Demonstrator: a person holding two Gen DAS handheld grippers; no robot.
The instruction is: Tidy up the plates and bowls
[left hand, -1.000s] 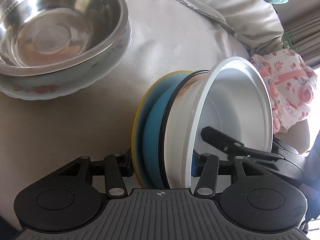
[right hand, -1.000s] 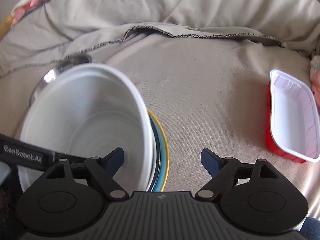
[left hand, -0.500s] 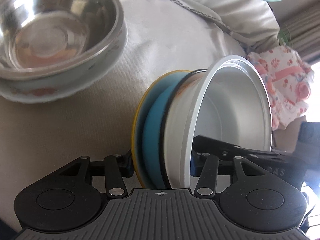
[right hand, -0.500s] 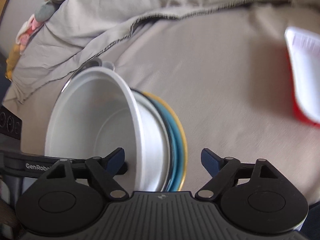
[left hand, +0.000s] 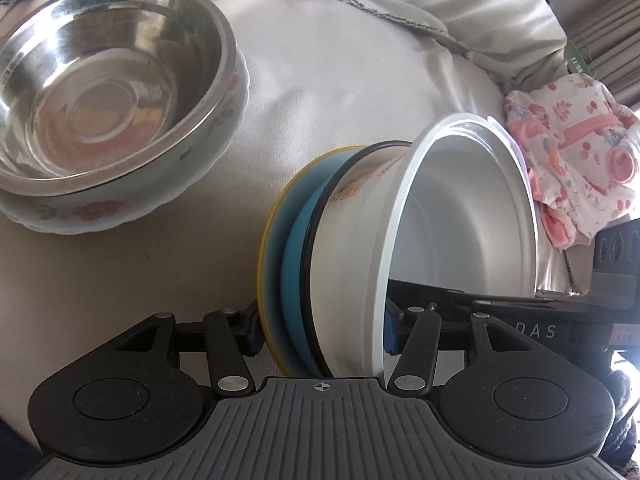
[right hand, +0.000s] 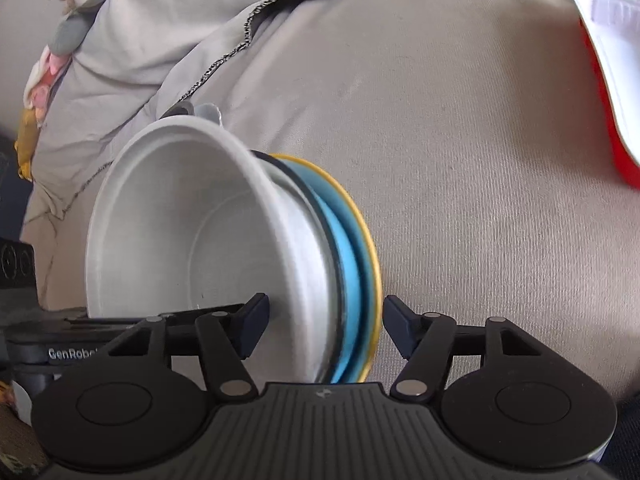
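Left gripper [left hand: 320, 330]: fingers closed across a nested stack tipped on edge, clamping it from both sides. Stack, outer to inner: yellow-rimmed plate [left hand: 269, 248], blue plate [left hand: 292, 264], black-rimmed bowl [left hand: 356, 200], white bowl [left hand: 460, 216] with its mouth facing the right side of the left wrist view.

Right gripper [right hand: 324, 324]: fingers straddle the same stack. Left finger sits inside the white bowl [right hand: 172, 232]; right finger stands just clear of the yellow-rimmed plate [right hand: 370, 248], gap visible. Partly open, not gripping.

Stack is held over the beige cloth [right hand: 460, 160]; contact with the cloth cannot be told.

Steel bowl [left hand: 100, 80] sits nested in a floral bowl [left hand: 120, 208], upright on the cloth [left hand: 340, 80], toward its far left edge, well apart from the stack.

Red tray [right hand: 608, 92] with white inside lies at the far right edge in the right wrist view.
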